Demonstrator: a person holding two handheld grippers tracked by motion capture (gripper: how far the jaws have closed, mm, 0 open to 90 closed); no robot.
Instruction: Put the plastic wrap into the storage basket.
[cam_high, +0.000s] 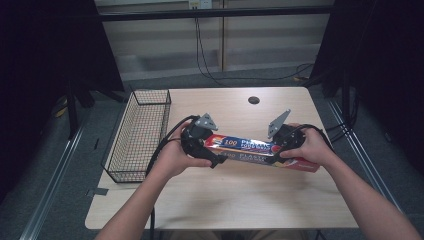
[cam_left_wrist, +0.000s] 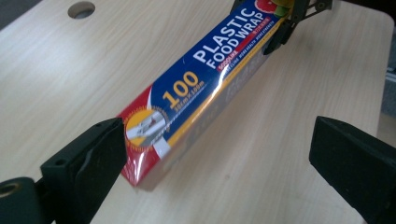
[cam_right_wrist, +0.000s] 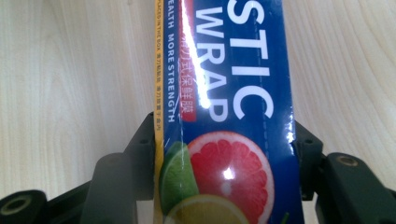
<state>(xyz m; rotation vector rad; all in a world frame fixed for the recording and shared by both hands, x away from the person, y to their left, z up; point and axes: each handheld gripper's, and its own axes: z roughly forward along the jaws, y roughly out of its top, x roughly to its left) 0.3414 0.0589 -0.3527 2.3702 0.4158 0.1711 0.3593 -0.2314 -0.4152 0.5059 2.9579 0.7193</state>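
A long blue and red box of plastic food wrap (cam_high: 250, 149) is held slightly above the wooden table (cam_high: 225, 200), running left to right. My right gripper (cam_high: 280, 147) is shut on it near its right end; in the right gripper view both jaws press the box's (cam_right_wrist: 229, 93) sides by the grapefruit picture, my right gripper (cam_right_wrist: 224, 149) straddling it. My left gripper (cam_high: 214, 149) is at the box's left end, open. In the left gripper view its jaws (cam_left_wrist: 219, 140) stand wide apart, the box (cam_left_wrist: 205, 79) close by the left jaw and far from the right one.
A black wire basket (cam_high: 137, 135) stands along the table's left edge. A round cable hole (cam_high: 253, 100) lies at the far middle of the table. Cables trail on the floor beyond the far edge.
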